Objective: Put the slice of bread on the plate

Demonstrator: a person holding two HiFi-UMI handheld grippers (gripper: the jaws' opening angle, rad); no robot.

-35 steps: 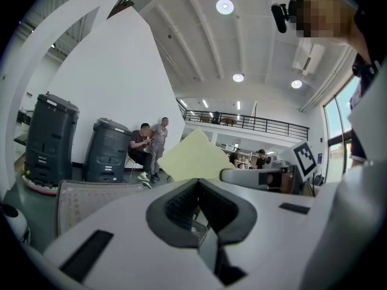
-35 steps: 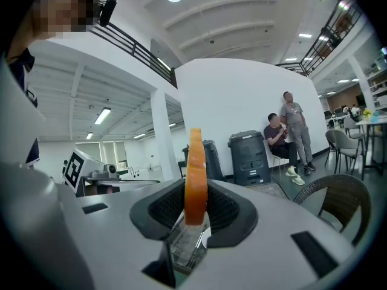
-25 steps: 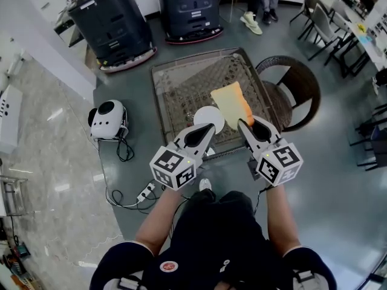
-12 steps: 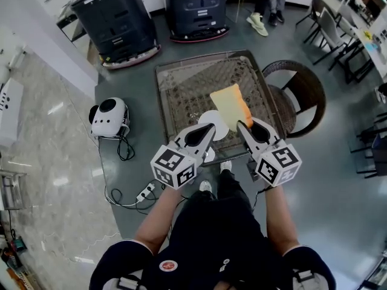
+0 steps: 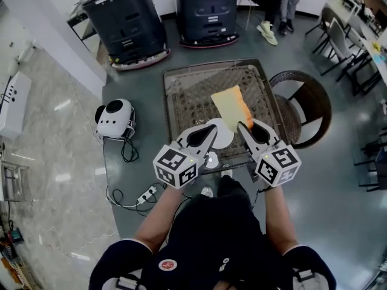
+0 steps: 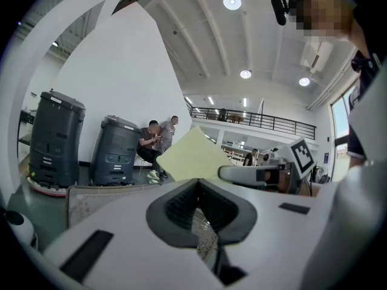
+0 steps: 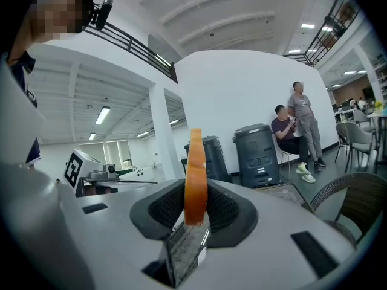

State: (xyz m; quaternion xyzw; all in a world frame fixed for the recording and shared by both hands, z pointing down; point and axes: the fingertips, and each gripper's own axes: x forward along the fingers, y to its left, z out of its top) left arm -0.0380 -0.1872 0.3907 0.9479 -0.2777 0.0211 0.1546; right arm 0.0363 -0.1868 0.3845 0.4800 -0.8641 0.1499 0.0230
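Observation:
A slice of bread [image 5: 231, 106], pale yellow with an orange crust, stands up out of my right gripper [image 5: 242, 127], which is shut on its lower end. The right gripper view shows the bread [image 7: 195, 174] edge-on between the pads. A small white plate [image 5: 222, 135] lies on the glass table [image 5: 175, 101], just below the bread and between the two gripper tips. My left gripper [image 5: 208, 132] hovers at the plate's left edge, shut and holding nothing. From the left gripper view the bread [image 6: 193, 156] shows as a pale sheet above the right gripper [image 6: 260, 174].
A wicker chair [image 5: 308, 101] stands right of the table. A white round robot [image 5: 115, 118] and a power strip with cables [image 5: 145, 193] lie on the floor at the left. Two black machines [image 5: 127, 20] stand beyond the table, with seated and standing people [image 5: 269, 32] behind.
Both grippers have moved a little further over the table's near edge, with the bread still held. The plate now sits to the right of the left tip rather than beyond it.

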